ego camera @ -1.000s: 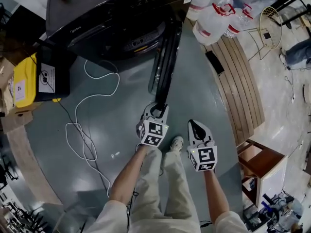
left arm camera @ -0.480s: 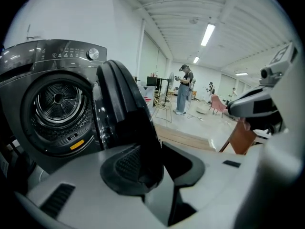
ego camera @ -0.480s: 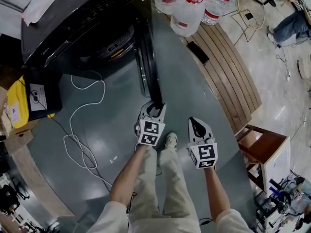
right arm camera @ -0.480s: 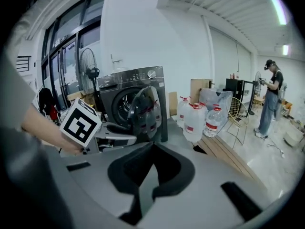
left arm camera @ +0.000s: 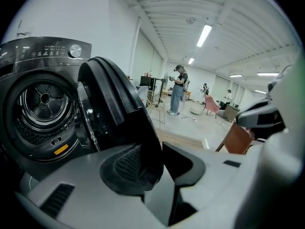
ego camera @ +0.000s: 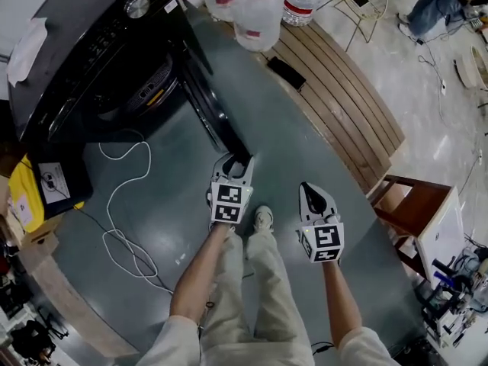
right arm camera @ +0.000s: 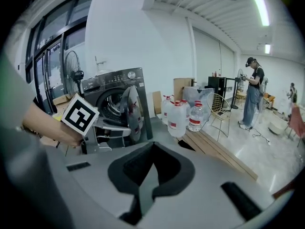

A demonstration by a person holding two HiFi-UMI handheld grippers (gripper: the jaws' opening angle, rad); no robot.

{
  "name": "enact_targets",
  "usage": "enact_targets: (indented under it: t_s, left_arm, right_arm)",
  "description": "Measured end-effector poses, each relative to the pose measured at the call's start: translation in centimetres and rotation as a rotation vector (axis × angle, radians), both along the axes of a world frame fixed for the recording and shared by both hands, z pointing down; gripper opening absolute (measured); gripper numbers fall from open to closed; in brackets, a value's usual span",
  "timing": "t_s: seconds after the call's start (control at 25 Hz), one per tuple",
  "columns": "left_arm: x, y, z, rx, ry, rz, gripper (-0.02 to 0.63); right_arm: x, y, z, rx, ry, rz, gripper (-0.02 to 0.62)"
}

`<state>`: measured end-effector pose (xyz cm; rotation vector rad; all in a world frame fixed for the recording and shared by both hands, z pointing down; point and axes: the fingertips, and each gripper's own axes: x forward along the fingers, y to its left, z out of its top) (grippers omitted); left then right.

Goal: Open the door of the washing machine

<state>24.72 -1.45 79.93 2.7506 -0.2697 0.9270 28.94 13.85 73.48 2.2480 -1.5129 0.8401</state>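
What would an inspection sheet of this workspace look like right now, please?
Surface: grey floor, smooth.
Job's things: washing machine, its door wide open, drum exposed.
Clutter: water bottles; yellow box.
Grippers: left hand-held gripper jaws opening, door's edge between them; right hand-held gripper shut, empty.
Cables: white cable looped on the floor beside the machine.
Surroundings: wooden boards; wooden stool; person standing far off.

Right claw (ego camera: 311, 192) — jaws together, empty.
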Motion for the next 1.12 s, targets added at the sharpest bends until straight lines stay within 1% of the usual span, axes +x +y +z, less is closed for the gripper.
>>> enact_targets:
  t_s: [0.36,0.56,0.76,0.84,0.92,1.12]
  left_arm:
    - [4.9,1.7,0.0,-0.024,-0.016,0.050,0.126]
    - [6.1,2.2,-0.2,-0.024,-0.030,0.071,0.114]
    - [6.4,2.9,-0.6,-0.017,-0.015,0.075,0.076]
    - [6.2,2.9,-0.9,0.000,-0.012,0.082,0.039]
    - [6.0,2.9,-1.3,0.017,-0.010,0.093,0.018]
    - [5.1,2.7,-2.6,0.016,0.020,0.096,0.008]
  right_arm:
    - [3.7,4.2,-0.7,0.005,0.002,0.096,-0.002]
    - [4.6,5.7,-1.2,0.009,-0.002,0.126,-0.002]
    - [4.7,6.4,-0.9,0.005,-0.006,0.125,-0.001]
    - [4.6,6.2,-0.7,0.002,-0.009,0.119,-0.001]
    - [4.3,5.8,-0.7,0.000,-0.012,0.107,0.000]
    - [3.6,4.2,-0.8,0.007,-0.014,0.079,-0.002]
